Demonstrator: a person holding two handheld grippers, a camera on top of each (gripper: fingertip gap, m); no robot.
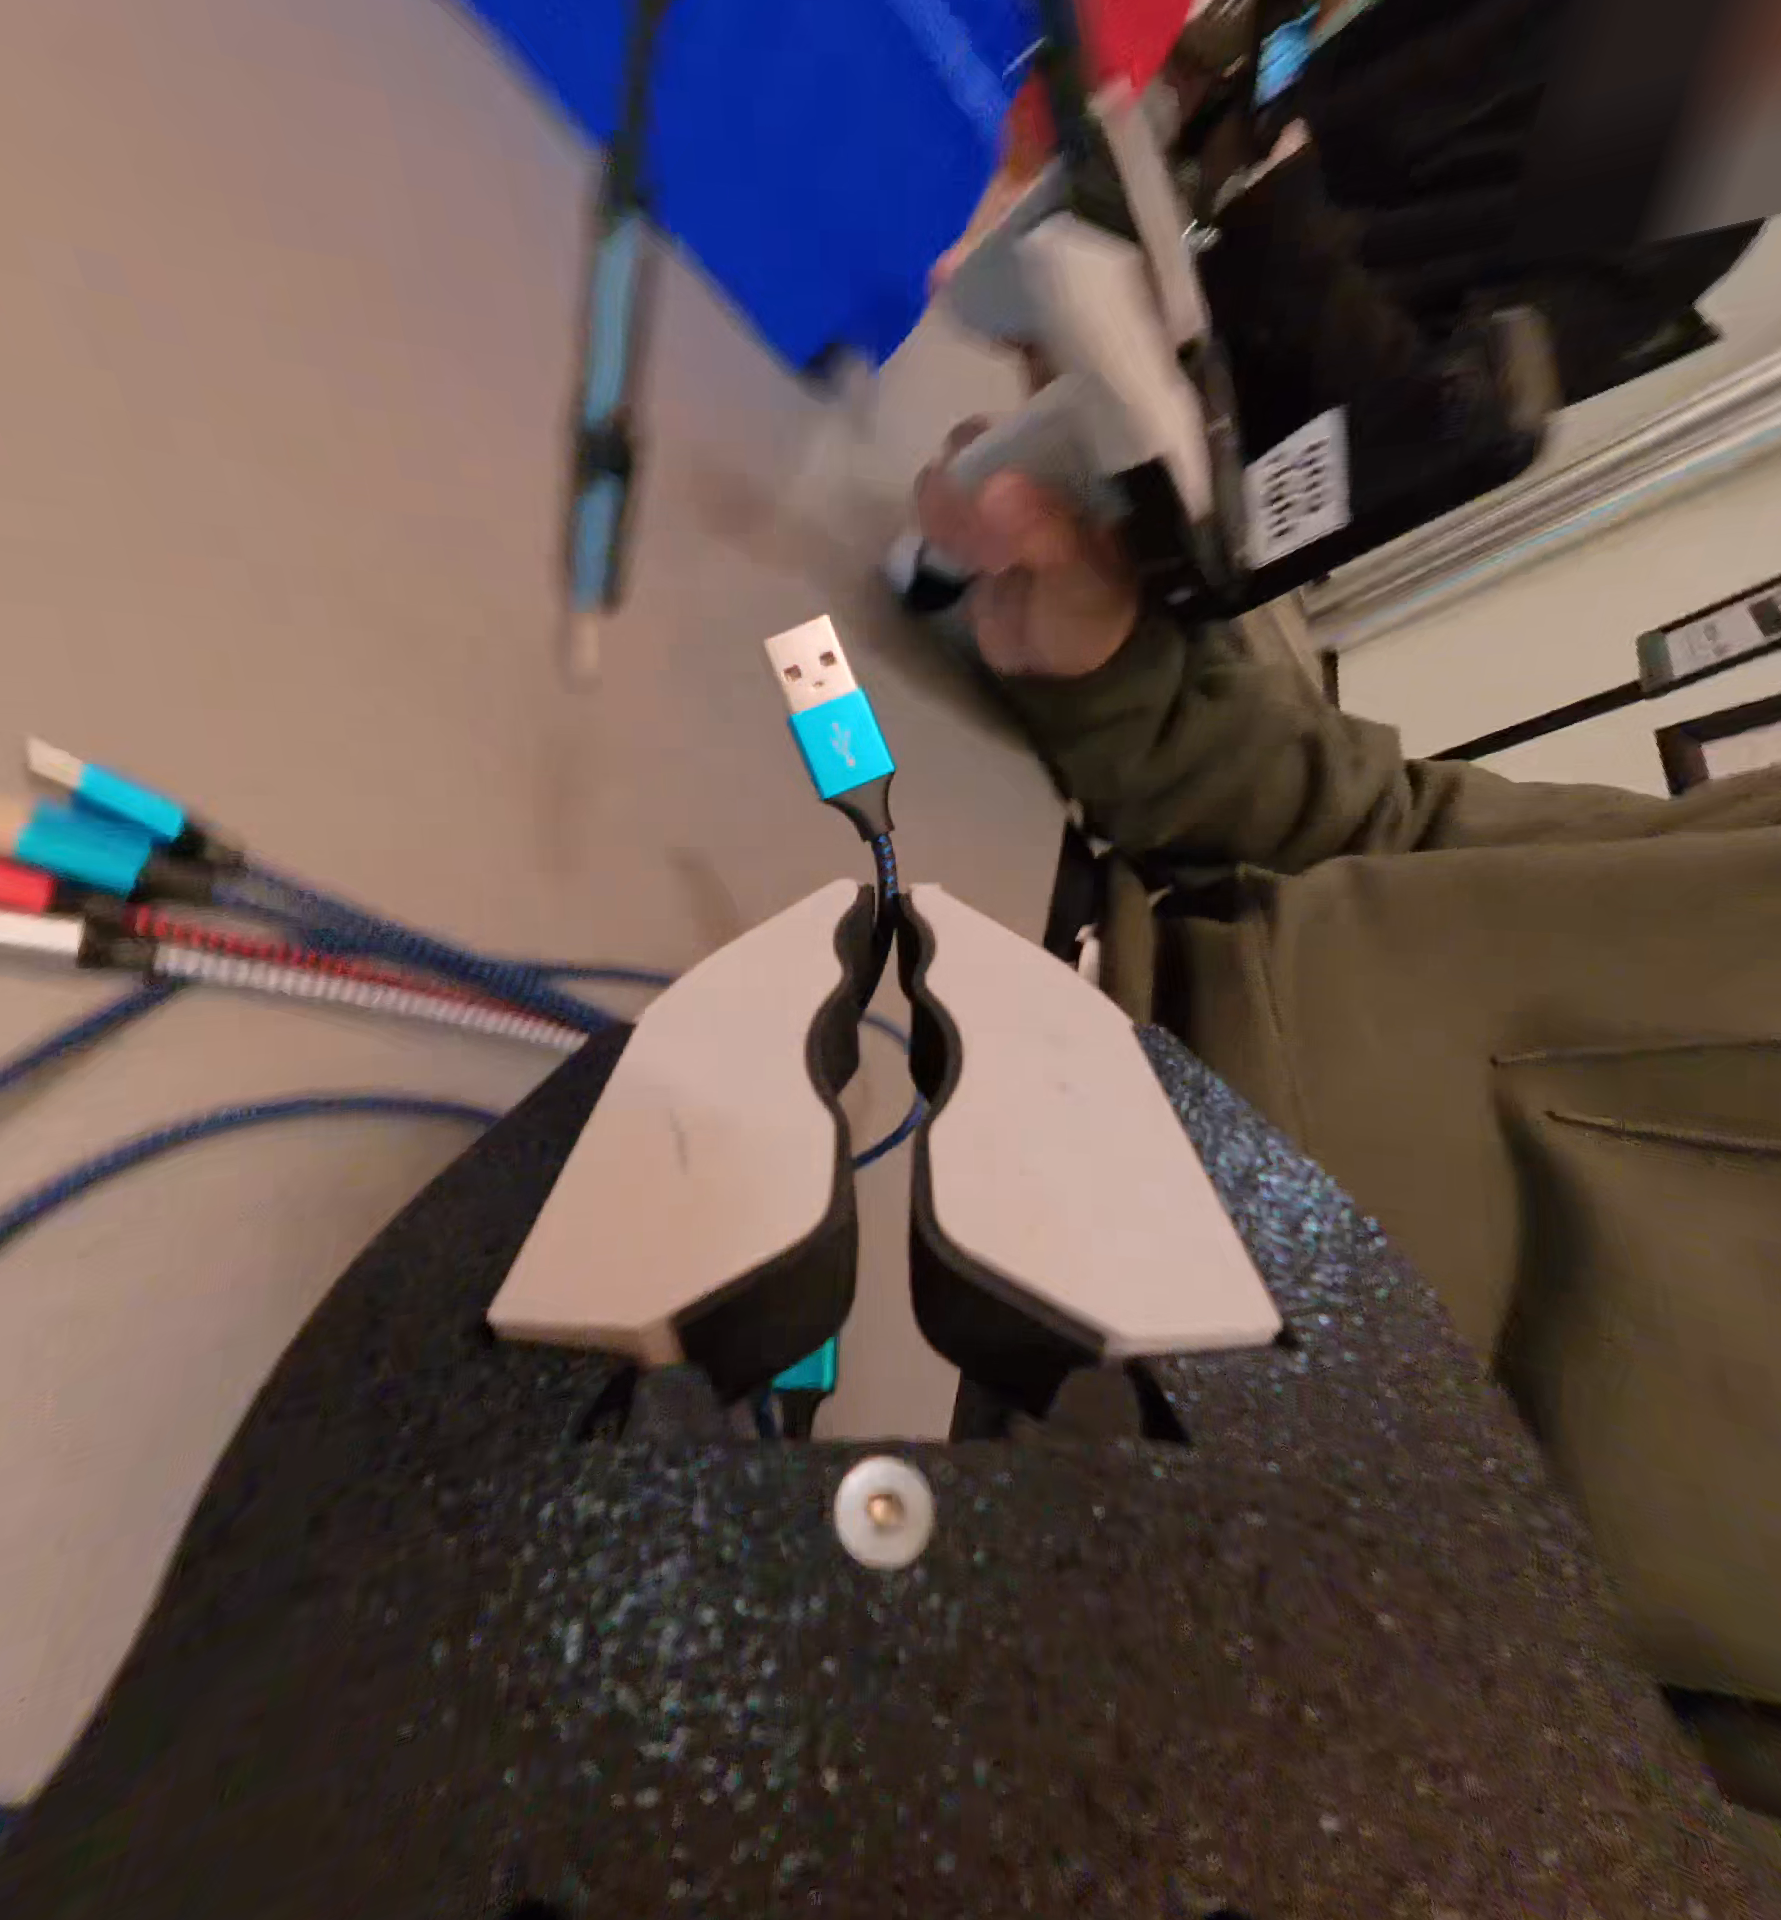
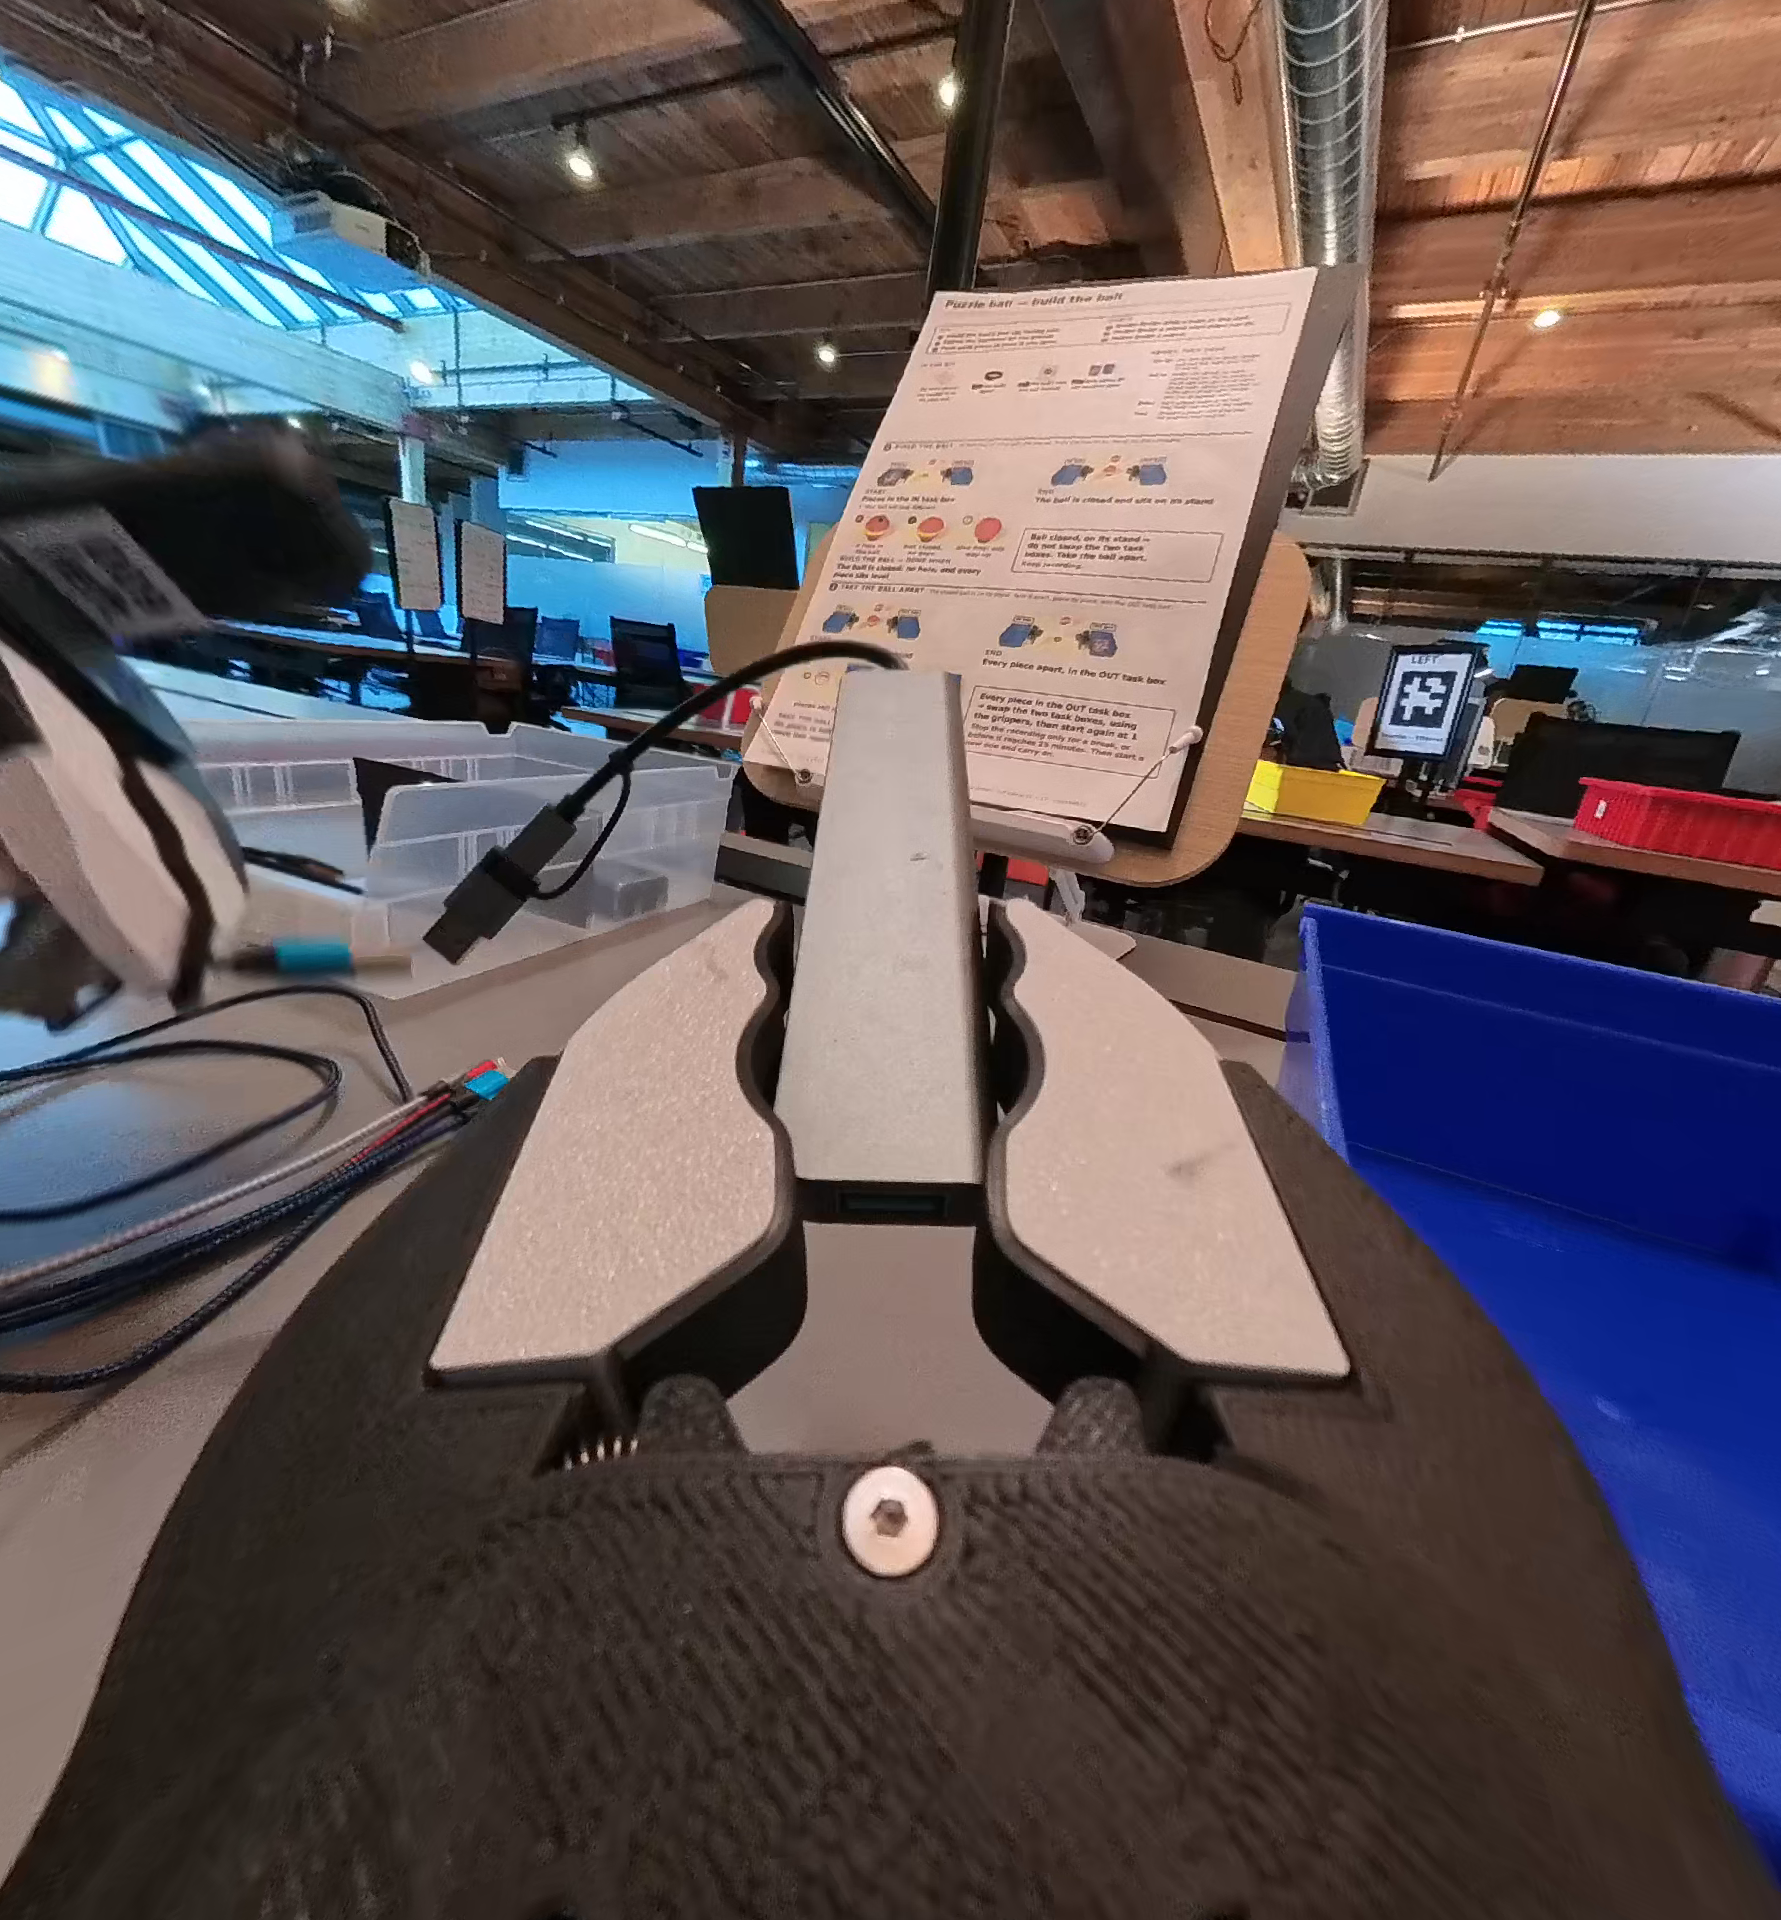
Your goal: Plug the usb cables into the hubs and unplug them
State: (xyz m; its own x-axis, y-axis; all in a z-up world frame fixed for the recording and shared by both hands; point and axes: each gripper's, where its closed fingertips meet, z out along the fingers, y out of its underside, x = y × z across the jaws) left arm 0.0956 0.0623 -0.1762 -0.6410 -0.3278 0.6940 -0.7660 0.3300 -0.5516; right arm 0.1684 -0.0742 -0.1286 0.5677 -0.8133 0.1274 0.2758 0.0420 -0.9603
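Note:
My left gripper (image 1: 894, 896) is shut on a blue braided cable just behind its teal USB plug (image 1: 832, 717). The plug sticks out past the fingertips with its metal end forward. My right gripper (image 2: 891, 914) is shut on a long grey hub (image 2: 891, 935), held lengthwise, with a port (image 2: 891, 1205) on its near end. The hub's black cable loops left to a dangling dark plug (image 2: 512, 873). The left gripper (image 2: 107, 852) shows blurred at the left of the right wrist view with its teal plug (image 2: 314, 956) pointing toward the hub. The right gripper (image 1: 1104, 343) shows blurred in the left wrist view.
Several loose cables with teal, red and white plugs (image 1: 65, 852) lie on the grey table (image 1: 242, 416). A blue bin (image 2: 1592, 1195) stands at the right. A clear plastic organiser (image 2: 512, 800) and an instruction sheet on a stand (image 2: 1052, 540) stand behind. An olive sleeve (image 1: 1385, 935) is close by. The grippers' ends are close to 15 cm from one another.

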